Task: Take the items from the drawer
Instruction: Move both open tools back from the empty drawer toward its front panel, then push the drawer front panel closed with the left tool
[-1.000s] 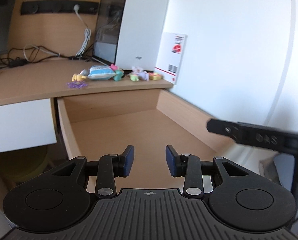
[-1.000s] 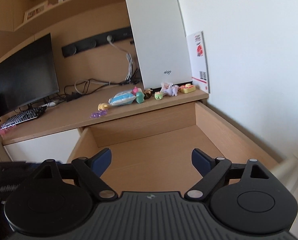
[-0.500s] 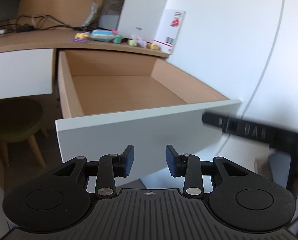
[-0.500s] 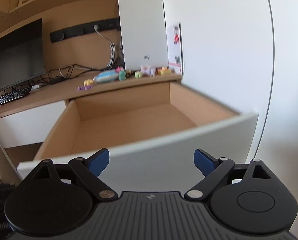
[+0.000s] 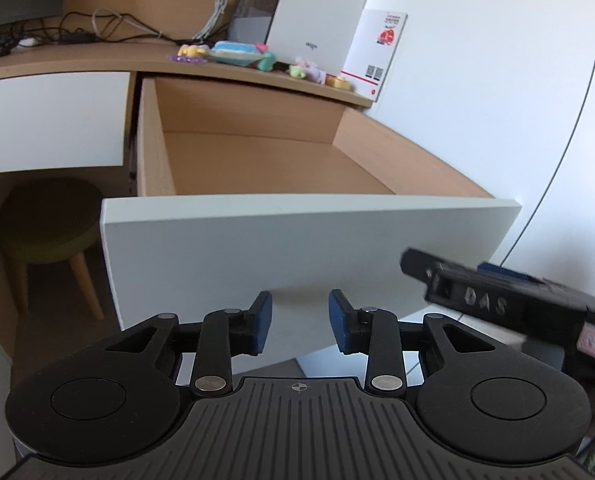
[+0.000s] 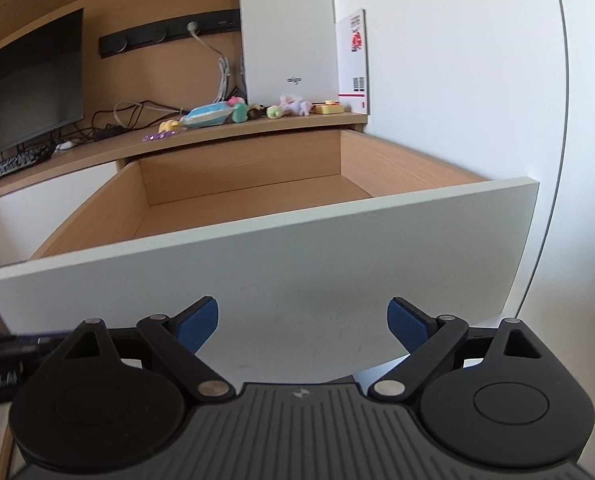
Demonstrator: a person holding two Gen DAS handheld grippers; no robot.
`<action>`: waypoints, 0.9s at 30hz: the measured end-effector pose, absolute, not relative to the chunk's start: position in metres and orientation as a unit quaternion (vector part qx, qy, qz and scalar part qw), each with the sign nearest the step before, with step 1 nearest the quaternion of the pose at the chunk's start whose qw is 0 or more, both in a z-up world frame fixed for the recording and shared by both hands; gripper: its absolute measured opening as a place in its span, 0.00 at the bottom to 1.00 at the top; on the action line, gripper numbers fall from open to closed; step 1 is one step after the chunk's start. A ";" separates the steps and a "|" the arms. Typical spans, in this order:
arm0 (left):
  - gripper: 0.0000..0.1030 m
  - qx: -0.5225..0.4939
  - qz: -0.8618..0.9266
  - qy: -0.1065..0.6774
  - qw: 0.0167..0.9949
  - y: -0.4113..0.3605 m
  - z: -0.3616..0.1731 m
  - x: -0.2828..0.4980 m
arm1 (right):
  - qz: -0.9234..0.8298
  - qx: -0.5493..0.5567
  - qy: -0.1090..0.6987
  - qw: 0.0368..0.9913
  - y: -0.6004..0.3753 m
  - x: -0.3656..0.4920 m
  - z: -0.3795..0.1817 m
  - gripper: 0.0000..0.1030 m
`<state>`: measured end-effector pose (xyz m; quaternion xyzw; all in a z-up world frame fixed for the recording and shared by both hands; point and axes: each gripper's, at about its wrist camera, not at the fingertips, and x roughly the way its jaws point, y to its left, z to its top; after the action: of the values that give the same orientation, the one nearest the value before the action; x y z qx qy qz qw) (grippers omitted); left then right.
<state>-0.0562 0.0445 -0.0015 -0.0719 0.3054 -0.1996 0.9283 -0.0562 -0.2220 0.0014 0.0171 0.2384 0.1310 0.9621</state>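
Observation:
The open wooden drawer [image 5: 297, 240] [image 6: 277, 260] juts out under the desk, its white front panel facing both cameras. Only bare wood shows inside; the near floor is hidden behind the panel. My left gripper [image 5: 300, 316] hangs low in front of the panel, its jaws part open and closing slightly, with nothing between them. My right gripper [image 6: 302, 320] is also below the panel's top edge, its jaws wide and still opening, with nothing between them; its black body [image 5: 477, 296] shows blurred at the right of the left wrist view. Small colourful items, a blue packet [image 5: 233, 50] [image 6: 207, 116] among them, lie on the desk.
A white computer case [image 5: 317, 12] [image 6: 289, 32] and a red-and-white booklet [image 5: 379, 52] stand behind the items. A white wall runs along the drawer's right side. A dark stool [image 5: 45, 220] sits under the desk at left. A monitor [image 6: 25, 80] and keyboard [image 6: 13, 162] sit far left.
Both grippers have sunk from above the drawer's inside to in front of its white front panel. The right jaws have spread a little wider.

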 end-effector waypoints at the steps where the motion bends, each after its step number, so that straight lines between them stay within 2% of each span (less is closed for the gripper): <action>1: 0.35 -0.073 -0.202 0.306 0.927 0.043 -0.002 -0.055 | 0.132 0.021 0.240 0.962 -0.222 -0.052 0.001 0.92; 2: 0.33 -0.078 -0.203 0.306 0.927 0.043 -0.003 -0.054 | 0.132 0.024 0.241 0.961 -0.222 -0.048 0.001 0.92; 4: 0.28 -0.085 -0.199 0.304 0.928 0.045 -0.003 -0.051 | 0.129 0.025 0.242 0.961 -0.221 -0.042 0.001 0.99; 6: 0.18 -0.080 -0.191 0.297 0.932 0.045 -0.004 -0.048 | 0.130 0.025 0.233 0.963 -0.222 -0.040 0.000 0.99; 9: 0.11 -0.083 -0.179 0.286 0.938 0.048 -0.007 -0.042 | 0.124 0.022 0.233 0.964 -0.223 -0.034 -0.004 0.99; 17: 0.10 -0.102 -0.165 0.280 0.940 0.053 -0.008 -0.015 | 0.113 0.030 0.245 0.962 -0.221 -0.010 -0.015 1.00; 27: 0.10 -0.107 -0.141 0.262 0.949 0.051 -0.005 0.024 | 0.108 -0.028 0.183 0.977 -0.187 0.013 -0.009 1.00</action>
<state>0.0243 0.0513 -0.0048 -0.1074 0.2623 -0.1409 0.9486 0.0129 -0.1874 -0.0094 -0.0282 0.1829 0.1077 0.9768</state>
